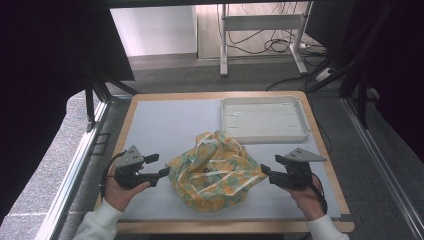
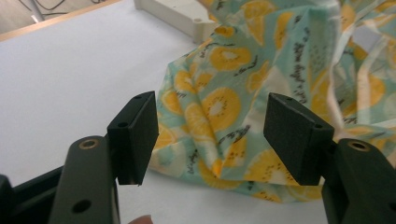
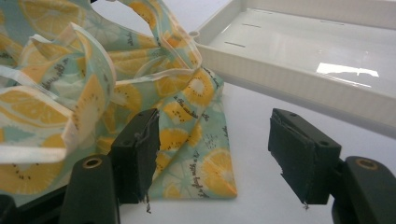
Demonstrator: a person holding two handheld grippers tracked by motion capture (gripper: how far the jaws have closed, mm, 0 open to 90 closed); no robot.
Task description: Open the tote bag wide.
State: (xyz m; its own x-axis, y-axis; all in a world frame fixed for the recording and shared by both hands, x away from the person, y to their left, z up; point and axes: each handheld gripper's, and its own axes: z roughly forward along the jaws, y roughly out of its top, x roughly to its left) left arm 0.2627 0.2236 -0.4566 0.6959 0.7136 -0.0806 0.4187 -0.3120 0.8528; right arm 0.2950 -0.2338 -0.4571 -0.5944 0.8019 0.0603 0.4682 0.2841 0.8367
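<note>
A crumpled cloth [image 1: 214,170], mint green with a yellow citrus-slice print and pale edging, lies bunched on the grey mat [image 1: 165,125] in the near middle of the worktop [image 1: 131,107]. Its folds stand up in loose ridges, and one flat corner lies on the mat at its right side. The left hand-held gripper [image 1: 159,165] sits just beside the cloth's left edge, pointing at it; in the left gripper view its jaws stand wide apart, the pads [image 2: 136,135] pressing on nothing, with the cloth's [image 2: 261,88] edge lying just beyond and between them. The right hand-held gripper [image 1: 270,167] is at the cloth's right edge, facing the left one across the cloth. In the right gripper view its jaws are also apart, the cloth's [image 3: 140,93] flat corner lying between them without being pinched. A hand [image 1: 118,192] in a white sleeve holds each gripper. Beyond the cloth, at the far right of the mat, lies a shallow white tray [image 1: 264,135], near the cloth's far folds.
</note>
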